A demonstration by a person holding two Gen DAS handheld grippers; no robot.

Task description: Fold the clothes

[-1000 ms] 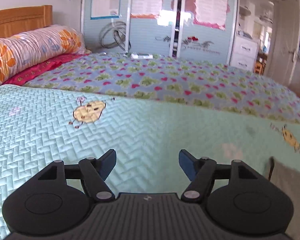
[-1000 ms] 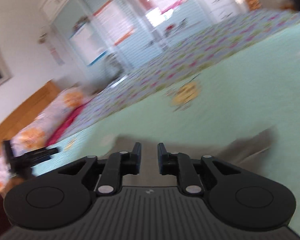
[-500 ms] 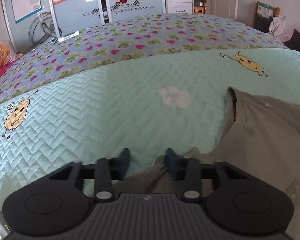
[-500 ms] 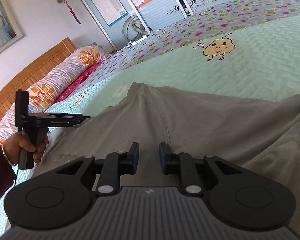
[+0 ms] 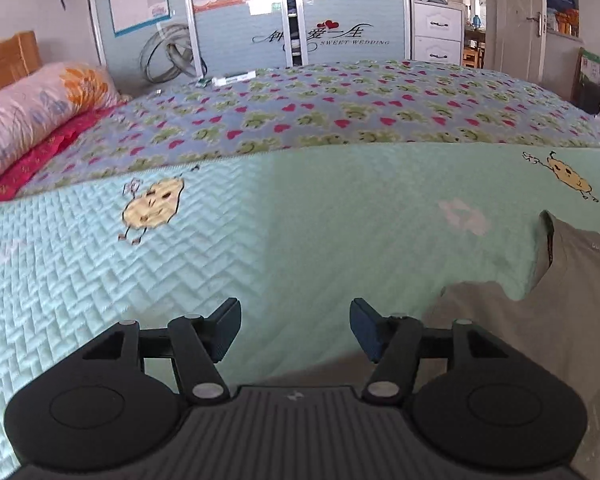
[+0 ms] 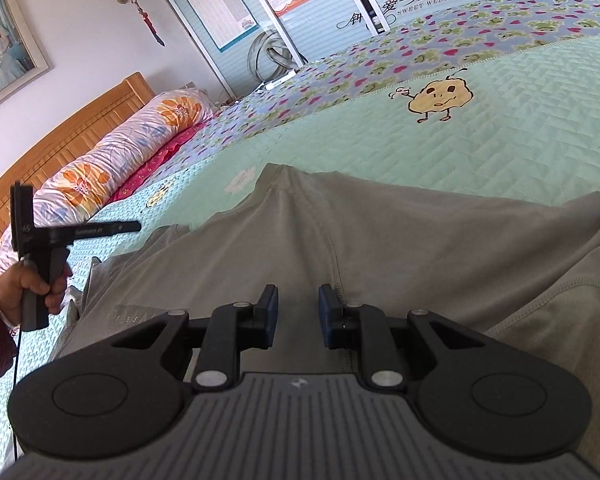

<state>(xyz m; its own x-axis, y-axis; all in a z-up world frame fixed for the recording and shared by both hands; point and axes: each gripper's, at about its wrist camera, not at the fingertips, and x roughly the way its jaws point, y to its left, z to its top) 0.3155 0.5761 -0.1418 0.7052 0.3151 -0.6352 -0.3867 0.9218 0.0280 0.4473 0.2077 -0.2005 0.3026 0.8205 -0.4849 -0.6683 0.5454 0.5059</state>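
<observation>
A grey T-shirt (image 6: 400, 240) lies spread on the mint quilted cover (image 6: 520, 128); its collar end points toward the far side. My right gripper (image 6: 298, 308) hovers low over the shirt's middle. Its jaws stand a narrow gap apart, and only flat cloth shows in that gap. A seam runs up to its right finger (image 6: 328, 316). My left gripper (image 5: 296, 320) is open wide above bare quilt, with the shirt's edge (image 5: 540, 320) just to its right. In the right wrist view the left gripper (image 6: 134, 225) is held by a hand (image 6: 32, 284) beside the shirt's left edge.
The bed's far half has a blue blanket with hearts (image 5: 340, 116). A flowered bolster pillow (image 5: 32, 108) lies by the wooden headboard (image 6: 68, 144) on the left. Wardrobe doors (image 5: 340, 20) stand beyond the bed, and a small white box (image 5: 236, 77) sits on its far edge.
My left gripper, which pinched the shirt's edge half a second ago, has opened wide and swung left off the cloth. The right gripper's jaw gap is unchanged.
</observation>
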